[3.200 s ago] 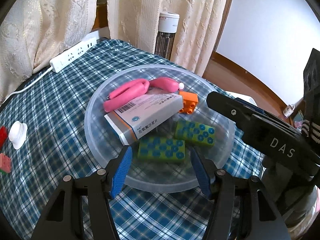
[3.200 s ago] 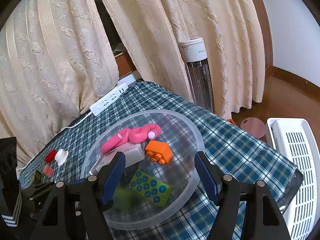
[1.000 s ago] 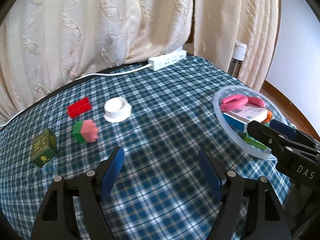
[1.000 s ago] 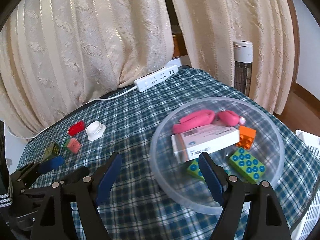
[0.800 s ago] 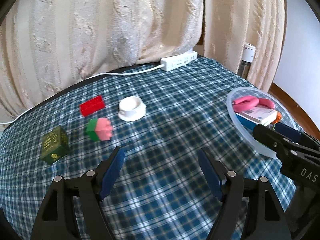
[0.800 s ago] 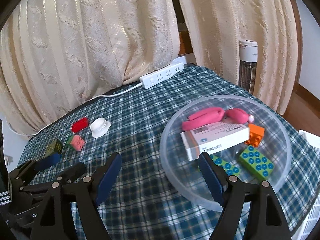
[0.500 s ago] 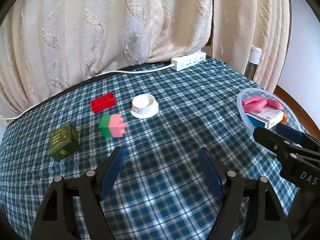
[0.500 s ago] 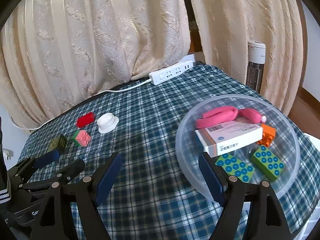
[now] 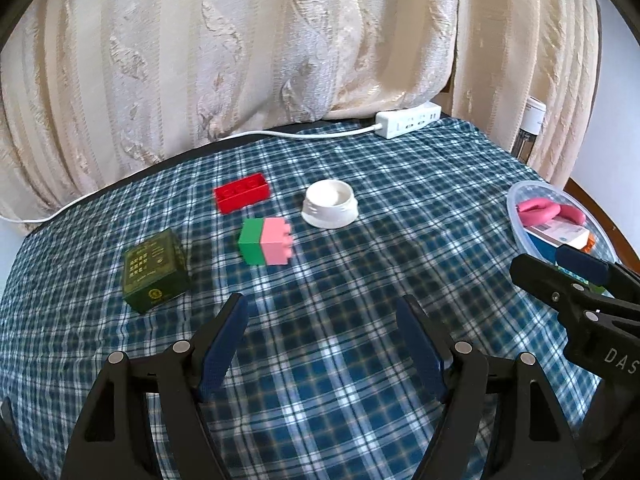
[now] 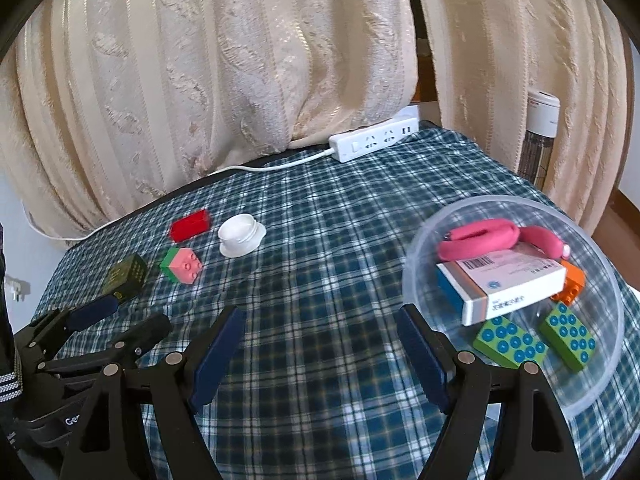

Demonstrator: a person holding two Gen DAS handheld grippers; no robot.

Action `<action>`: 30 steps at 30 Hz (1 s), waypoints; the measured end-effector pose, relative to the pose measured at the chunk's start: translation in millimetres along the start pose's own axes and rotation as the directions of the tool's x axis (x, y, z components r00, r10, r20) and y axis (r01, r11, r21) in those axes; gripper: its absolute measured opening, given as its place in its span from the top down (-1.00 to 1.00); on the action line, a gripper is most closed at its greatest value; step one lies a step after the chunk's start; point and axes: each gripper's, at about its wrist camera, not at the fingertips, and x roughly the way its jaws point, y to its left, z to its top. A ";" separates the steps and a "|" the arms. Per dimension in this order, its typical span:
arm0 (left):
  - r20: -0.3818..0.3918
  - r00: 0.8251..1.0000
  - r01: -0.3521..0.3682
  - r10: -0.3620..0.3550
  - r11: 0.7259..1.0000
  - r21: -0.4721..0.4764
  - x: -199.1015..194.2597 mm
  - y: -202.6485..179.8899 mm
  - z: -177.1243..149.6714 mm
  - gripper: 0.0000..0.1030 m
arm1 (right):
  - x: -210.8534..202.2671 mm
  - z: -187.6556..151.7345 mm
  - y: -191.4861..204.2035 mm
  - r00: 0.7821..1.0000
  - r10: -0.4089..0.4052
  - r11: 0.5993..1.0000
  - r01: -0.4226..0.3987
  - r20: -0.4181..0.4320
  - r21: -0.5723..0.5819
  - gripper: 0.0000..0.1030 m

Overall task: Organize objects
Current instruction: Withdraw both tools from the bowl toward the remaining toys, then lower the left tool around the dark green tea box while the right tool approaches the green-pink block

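Fingers (image 9: pixel 224 344) of both grippers gape, empty — four pieces lie loose, perhaps five things crowd one bowl (image 10: pixel 416 264).

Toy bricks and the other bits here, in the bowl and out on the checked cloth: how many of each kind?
Toy bricks: 5 (red brick, green-and-pink brick, orange brick, two green bricks with blue studs)
Boxes: 2 (dark green box, medicine box)
White cap: 1
Pink loop: 1
Total: 9

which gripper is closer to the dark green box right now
Left. The left gripper hangs just in front of the dark green box; the right gripper is farther off, beside the clear bowl.
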 end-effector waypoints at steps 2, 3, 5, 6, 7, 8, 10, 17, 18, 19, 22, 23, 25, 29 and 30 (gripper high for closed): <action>-0.005 1.000 -0.005 0.005 1.000 -0.004 1.7 3.5 -0.2 -0.50 | 2.8 1.3 3.3 1.000 0.003 1.000 -0.003 -0.004 -0.006 -0.60; -0.007 1.000 -0.008 0.008 1.000 -0.006 2.6 5.4 -0.2 -0.50 | 4.6 2.3 4.8 1.000 0.004 1.000 -0.004 -0.006 -0.009 -0.60; -0.011 1.000 -0.012 0.012 1.000 -0.009 3.7 8.3 -0.5 -0.50 | 8.1 3.9 7.8 1.000 0.007 1.000 -0.007 -0.010 -0.014 -0.60; -0.013 1.000 -0.015 0.015 1.000 -0.011 4.6 10.3 -0.4 -0.50 | 9.6 4.2 9.0 1.000 0.008 1.000 -0.008 -0.013 -0.016 -0.60; -0.015 1.000 -0.018 0.017 1.000 -0.013 5.5 12.1 -0.4 -0.50 | 11.4 4.5 10.6 1.000 0.009 1.000 -0.009 -0.015 -0.018 -0.60; -0.017 1.000 -0.020 0.020 1.000 -0.014 6.2 13.5 -0.4 -0.50 | 12.9 5.2 11.7 1.000 0.011 1.000 -0.011 -0.017 -0.019 -0.60; -0.021 0.999 -0.025 0.024 1.000 -0.019 8.1 17.0 -0.3 -0.50 | 16.4 6.3 13.9 1.000 0.014 1.000 -0.015 -0.023 -0.021 -0.60; -0.040 0.998 -0.045 0.044 0.998 -0.036 15.5 29.8 0.3 -0.50 | 28.4 11.5 20.3 0.999 0.024 0.999 -0.025 -0.039 -0.025 -0.60; -0.042 0.998 -0.048 0.046 0.998 -0.038 16.6 31.9 0.3 -0.50 | 30.7 12.7 21.7 0.999 0.026 0.999 -0.027 -0.042 -0.026 -0.60; -0.046 0.998 -0.050 0.048 0.998 -0.041 17.8 34.1 0.5 -0.50 | 32.4 13.3 22.7 0.999 0.028 0.999 -0.029 -0.044 -0.028 -0.60; -0.064 0.997 -0.055 0.051 0.997 -0.062 23.0 44.5 0.2 -0.50 | 38.3 15.8 26.4 0.998 0.031 0.999 -0.033 -0.052 -0.035 -0.60; -0.069 0.996 -0.056 0.051 0.996 -0.069 24.6 47.4 0.1 -0.50 | 40.5 16.7 27.8 0.998 0.033 0.999 -0.035 -0.055 -0.038 -0.60; -0.086 0.995 -0.055 0.047 0.994 -0.093 28.5 56.1 -0.8 -0.50 | 45.7 19.1 29.9 0.997 0.036 0.998 -0.039 -0.062 -0.044 -0.60; -0.108 0.993 -0.072 0.056 0.987 -0.146 35.2 77.9 -3.5 -0.50 | 56.3 21.4 33.3 0.995 0.049 0.997 -0.053 -0.083 -0.049 -0.73; -0.110 0.992 -0.079 0.062 0.984 -0.158 35.5 82.9 -3.9 -0.50 | 58.4 21.4 33.8 0.995 0.051 0.997 -0.055 -0.086 -0.046 -0.76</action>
